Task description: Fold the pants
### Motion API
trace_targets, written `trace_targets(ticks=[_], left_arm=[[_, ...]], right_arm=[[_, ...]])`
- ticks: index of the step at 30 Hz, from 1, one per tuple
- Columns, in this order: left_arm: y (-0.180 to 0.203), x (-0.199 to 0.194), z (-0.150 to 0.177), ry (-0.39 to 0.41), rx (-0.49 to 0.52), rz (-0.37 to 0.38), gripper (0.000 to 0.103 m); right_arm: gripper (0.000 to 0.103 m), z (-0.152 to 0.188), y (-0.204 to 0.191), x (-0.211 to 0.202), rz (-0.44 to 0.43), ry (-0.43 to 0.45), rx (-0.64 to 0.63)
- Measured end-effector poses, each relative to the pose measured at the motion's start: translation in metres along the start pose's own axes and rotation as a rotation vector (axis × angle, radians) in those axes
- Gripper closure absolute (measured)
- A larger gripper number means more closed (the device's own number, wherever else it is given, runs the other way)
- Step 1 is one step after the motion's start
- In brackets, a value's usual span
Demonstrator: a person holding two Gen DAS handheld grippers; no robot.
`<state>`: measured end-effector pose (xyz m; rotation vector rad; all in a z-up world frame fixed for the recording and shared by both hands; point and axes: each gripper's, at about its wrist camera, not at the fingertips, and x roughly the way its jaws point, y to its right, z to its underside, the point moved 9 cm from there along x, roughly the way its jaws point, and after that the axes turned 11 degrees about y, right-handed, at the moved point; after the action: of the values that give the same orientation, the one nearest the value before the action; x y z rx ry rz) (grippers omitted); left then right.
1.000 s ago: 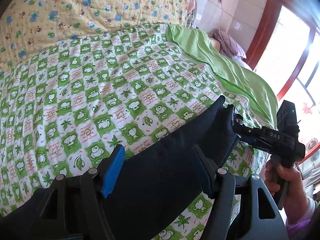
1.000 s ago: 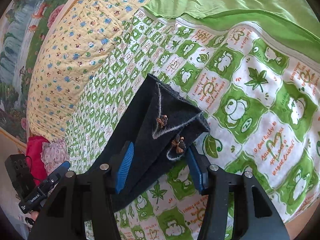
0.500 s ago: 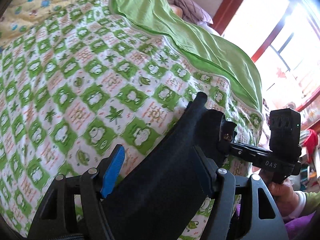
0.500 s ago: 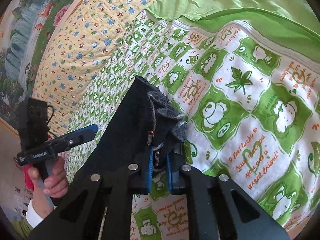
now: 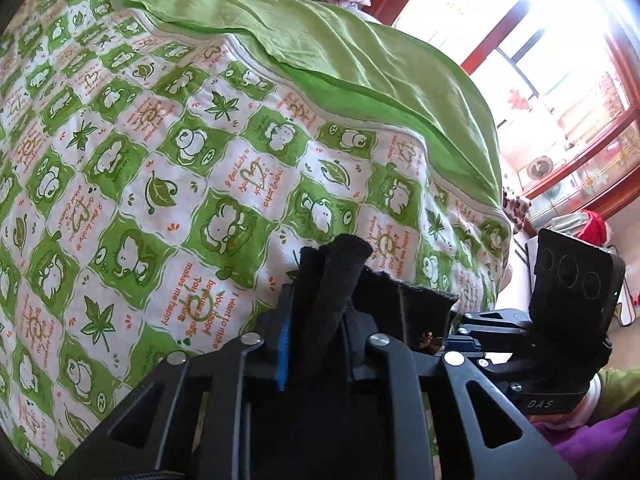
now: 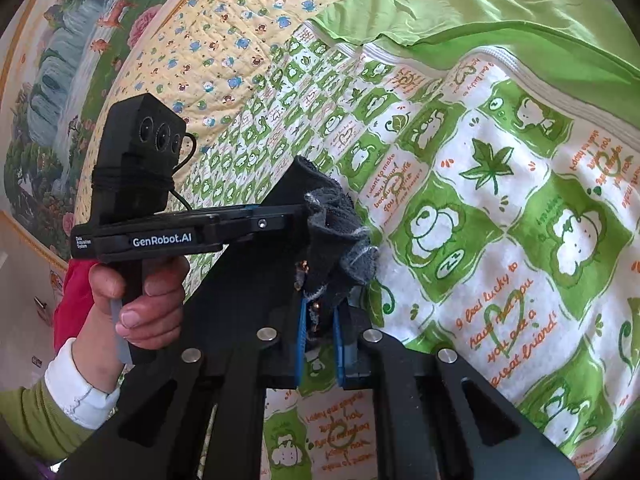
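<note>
The dark navy pants (image 5: 336, 280) (image 6: 320, 232) lie on a bed with a green and white frog-print quilt (image 5: 160, 160) (image 6: 500, 200). My left gripper (image 5: 316, 344) is shut on a bunched end of the pants, fabric sticking up between its blue pads. My right gripper (image 6: 320, 332) is shut on the adjoining waistband corner with its small brown bows. The two grippers sit close side by side. My right gripper shows at the right of the left wrist view (image 5: 480, 324), and my left one crosses the right wrist view (image 6: 280, 216). The rest of the pants is hidden below the grippers.
A plain green sheet (image 5: 340, 48) (image 6: 500, 8) lies folded along the far side of the quilt. A yellow patterned quilt (image 6: 224, 44) covers the bed's left part. A window with a red frame (image 5: 560, 80) stands to the right, beyond the bed's edge.
My left gripper has closed on the pants and swung right, close beside my right gripper. My right gripper closed on the waistband corner about half a second ago and holds it.
</note>
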<state>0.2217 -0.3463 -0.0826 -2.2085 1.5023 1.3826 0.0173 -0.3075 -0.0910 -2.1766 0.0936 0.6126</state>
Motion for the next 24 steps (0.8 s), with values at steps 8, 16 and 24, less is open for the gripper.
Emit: trace_targets(ticks=[8, 16, 24], left_arm=[[0.004, -0.058, -0.008, 0.134, -0.017, 0.014, 0.092], [0.007, -0.145, 0.004, 0.298, -0.055, -0.016, 0.092], [0.000, -0.205, 0.041, 0.411, -0.106, -0.060, 0.092]], right_arm=[[0.091, -0.013, -0.033, -0.012, -0.088, 0.044, -0.052], [0.091, -0.012, -0.101, -0.021, -0.284, 0.040, -0.132], [0.091, 0.019, -0.167, -0.012, -0.438, -0.039, -0.216]])
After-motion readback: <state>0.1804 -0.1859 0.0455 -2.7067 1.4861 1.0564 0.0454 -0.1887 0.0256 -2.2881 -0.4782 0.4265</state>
